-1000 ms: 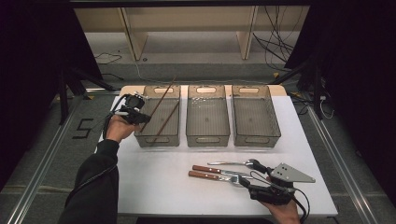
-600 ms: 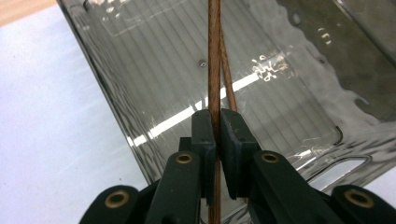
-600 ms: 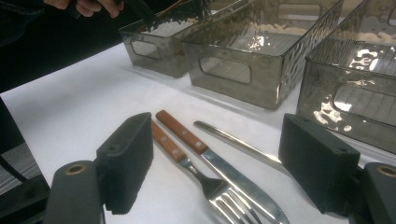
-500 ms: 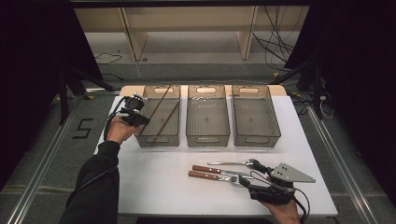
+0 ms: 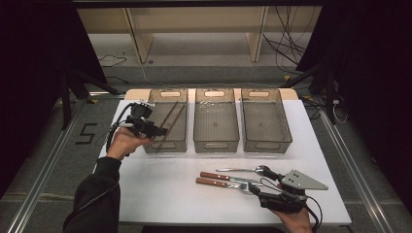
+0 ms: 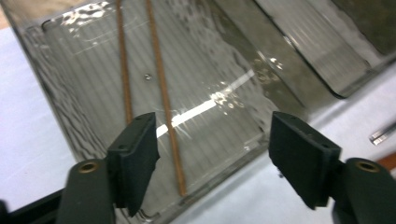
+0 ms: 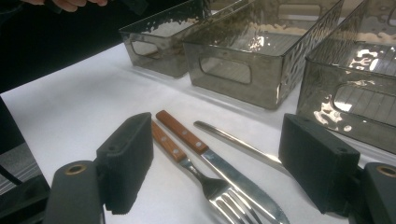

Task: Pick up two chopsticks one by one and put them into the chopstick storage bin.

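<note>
Two brown chopsticks (image 5: pixel 171 119) lie lengthwise in the left smoked-plastic bin (image 5: pixel 165 147). My left gripper (image 5: pixel 163 131) hovers over that bin's near left corner. Its jaws have just been opening and stand apart; in the left gripper view the chopsticks (image 6: pixel 161 93) rest on the bin floor below the left gripper (image 6: pixel 215 154), touching neither pad. My right gripper (image 5: pixel 255 190) rests open at the near right of the table. In the right gripper view a wooden-handled fork (image 7: pixel 187 163), a wooden-handled knife (image 7: pixel 219 163) and a steel spoon (image 7: pixel 238 142) lie just ahead of the right gripper (image 7: pixel 215 172).
A middle bin (image 5: pixel 216 145) and a right bin (image 5: pixel 267 145) stand side by side with the left one at the back of the white table (image 5: pixel 160 194). Fork (image 5: pixel 221 183), knife (image 5: pixel 223 176) and spoon (image 5: pixel 243 170) lie in front of the right bin.
The left gripper's jaws have opened and let go of the chopsticks, which now lie in the left bin. The left hand has drawn back a little toward the near side. The right hand has stayed still.
</note>
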`<state>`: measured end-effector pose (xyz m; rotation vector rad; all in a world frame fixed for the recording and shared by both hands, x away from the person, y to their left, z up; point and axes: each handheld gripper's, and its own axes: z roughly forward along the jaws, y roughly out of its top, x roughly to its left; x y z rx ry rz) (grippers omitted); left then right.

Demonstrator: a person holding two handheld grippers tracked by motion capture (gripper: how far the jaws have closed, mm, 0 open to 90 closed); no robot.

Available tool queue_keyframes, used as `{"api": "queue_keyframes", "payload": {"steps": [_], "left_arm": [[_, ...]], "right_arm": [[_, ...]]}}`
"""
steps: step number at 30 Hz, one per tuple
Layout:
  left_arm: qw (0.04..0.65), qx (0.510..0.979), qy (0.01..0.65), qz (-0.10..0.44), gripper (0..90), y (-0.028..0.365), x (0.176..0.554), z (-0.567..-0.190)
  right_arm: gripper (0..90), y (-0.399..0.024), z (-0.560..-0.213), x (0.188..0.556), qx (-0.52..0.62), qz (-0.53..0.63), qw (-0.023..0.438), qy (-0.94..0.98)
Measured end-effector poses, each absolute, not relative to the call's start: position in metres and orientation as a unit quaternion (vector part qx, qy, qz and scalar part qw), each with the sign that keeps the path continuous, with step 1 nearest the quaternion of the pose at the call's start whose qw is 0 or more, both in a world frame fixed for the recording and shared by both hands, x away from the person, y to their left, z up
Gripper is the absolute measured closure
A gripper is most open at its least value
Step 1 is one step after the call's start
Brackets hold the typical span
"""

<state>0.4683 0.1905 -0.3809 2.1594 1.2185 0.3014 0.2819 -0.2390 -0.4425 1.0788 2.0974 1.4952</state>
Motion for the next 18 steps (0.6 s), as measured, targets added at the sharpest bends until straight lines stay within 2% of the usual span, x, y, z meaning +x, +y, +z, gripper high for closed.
{"api": "queue_keyframes", "payload": {"steps": [7, 18], "left_arm": [[0.342, 0.821, 0.44, 0.121, 23.8, 0.183, 0.446, -0.383], [0.388, 0.808, 0.422, 0.136, 22.4, 0.176, 0.423, -0.388]], "right_arm": [[26.9, -0.239, -0.442, 0.282, 0.381, 0.527, 0.174, 0.739], [26.9, -0.239, -0.442, 0.282, 0.38, 0.528, 0.174, 0.739]]}}
